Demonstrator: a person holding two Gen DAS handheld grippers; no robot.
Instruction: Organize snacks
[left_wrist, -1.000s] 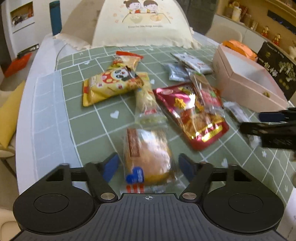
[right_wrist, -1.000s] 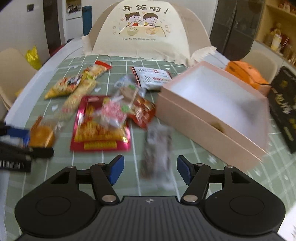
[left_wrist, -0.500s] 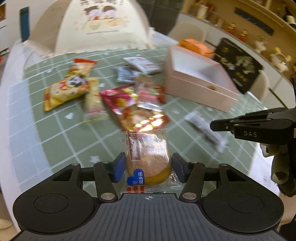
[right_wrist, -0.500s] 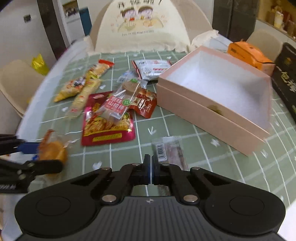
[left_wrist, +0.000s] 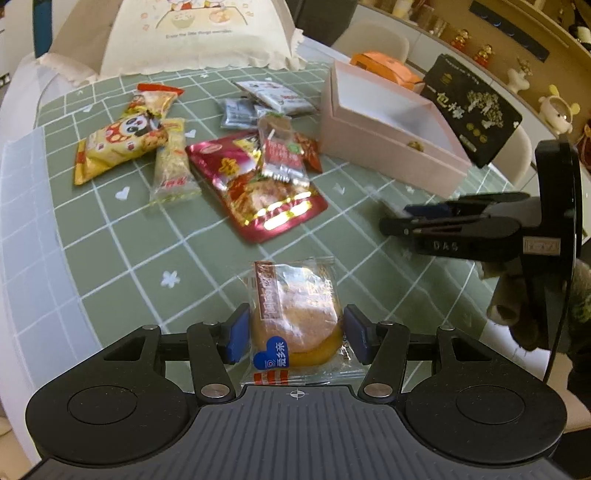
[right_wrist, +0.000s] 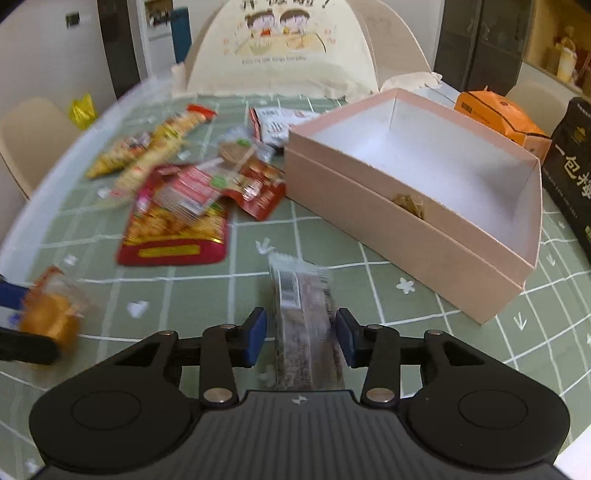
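My left gripper (left_wrist: 295, 338) is shut on a wrapped round cake (left_wrist: 297, 321) and holds it above the green checked tablecloth (left_wrist: 122, 266). My right gripper (right_wrist: 301, 336) is open, its fingers either side of a long clear-wrapped brown snack bar (right_wrist: 303, 325) lying on the cloth. An open pink box (right_wrist: 417, 206) stands to the right of it, with one small item by its near wall. A pile of snack packets, among them a red pouch (left_wrist: 258, 188) and a yellow panda bag (left_wrist: 118, 147), lies in the middle.
A cream food-cover tent (right_wrist: 284, 48) stands at the far side. An orange box (right_wrist: 498, 114) and a black box (right_wrist: 569, 170) sit right of the pink box. The table edge runs along the left.
My left gripper shut on the cake and lifted it, swinging toward the pink box. My right gripper shut, then opened around the snack bar.
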